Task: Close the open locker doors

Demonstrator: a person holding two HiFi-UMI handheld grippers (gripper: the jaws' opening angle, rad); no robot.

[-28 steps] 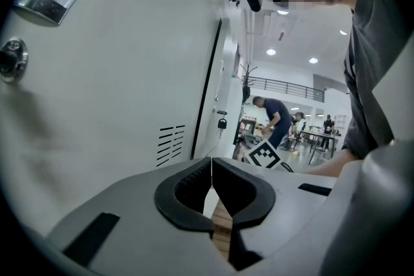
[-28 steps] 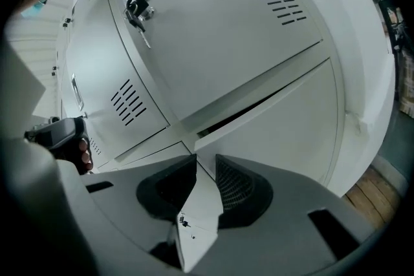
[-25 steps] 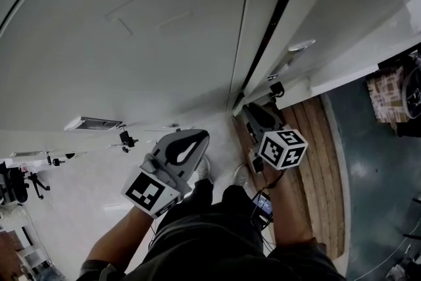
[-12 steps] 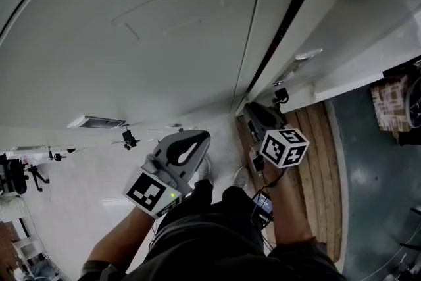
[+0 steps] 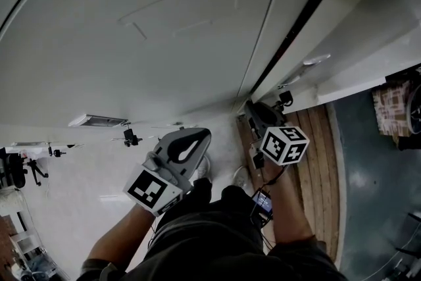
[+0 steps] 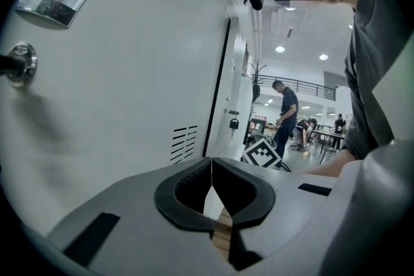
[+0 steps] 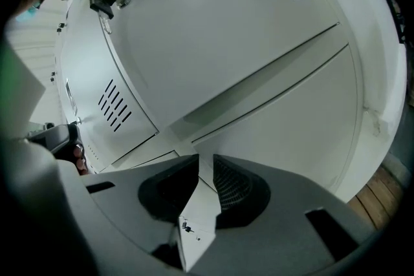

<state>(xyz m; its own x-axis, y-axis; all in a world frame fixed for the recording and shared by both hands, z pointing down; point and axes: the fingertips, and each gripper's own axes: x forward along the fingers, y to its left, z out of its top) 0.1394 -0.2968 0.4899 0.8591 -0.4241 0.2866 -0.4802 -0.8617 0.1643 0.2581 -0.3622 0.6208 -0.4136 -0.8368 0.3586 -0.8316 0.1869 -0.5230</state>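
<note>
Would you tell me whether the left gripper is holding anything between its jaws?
No, the left gripper has its jaws shut tip to tip on nothing.

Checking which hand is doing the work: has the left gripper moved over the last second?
No. In the head view the left gripper keeps its place just right of the padlock on the locker front.

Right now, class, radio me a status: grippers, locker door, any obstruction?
Left gripper shut, empty. Right gripper jaws slightly apart, empty, close to the locker door. Dark gap along door edge: not yet closed. No obstruction seen.
</note>
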